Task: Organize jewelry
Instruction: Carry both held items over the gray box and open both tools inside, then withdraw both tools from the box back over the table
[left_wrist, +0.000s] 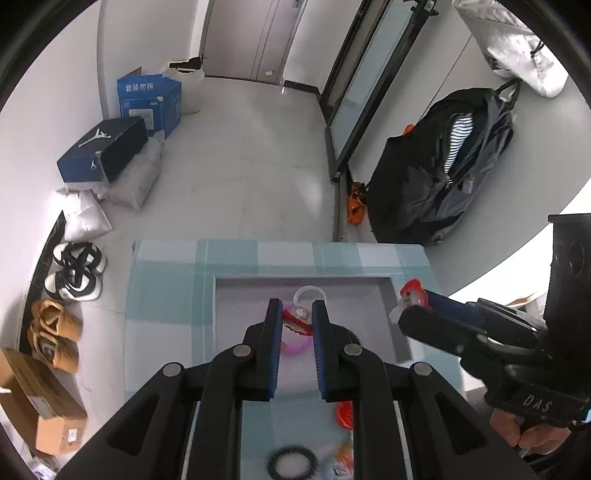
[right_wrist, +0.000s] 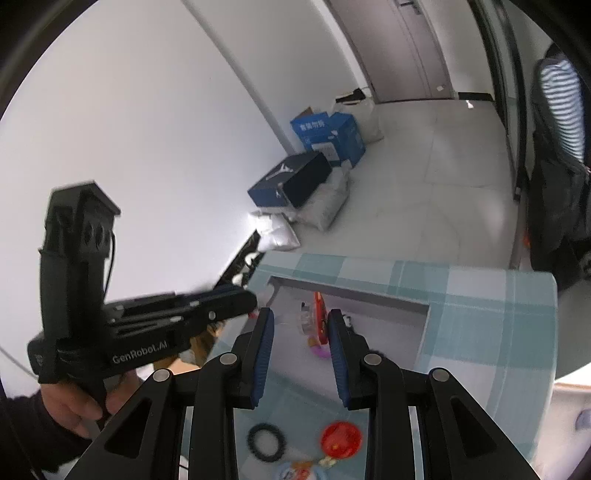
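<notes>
Left wrist view: the left gripper hangs above a grey tray on a table with a blue checked cloth, its jaws nearly together with only a narrow gap; a red clip-like piece sits between the tips, though I cannot tell whether it is pinched or lying in the tray below. Beyond the tips lie a clear ring and a pink bangle. To its right, the right gripper grips a red and clear trinket at the tray's edge.

Right wrist view: the right gripper is clamped on the thin red trinket, which stands upright against its right pad. Nearer the camera a black ring and a red disc lie on the cloth. The left gripper reaches in from the left, jaws close together
</notes>
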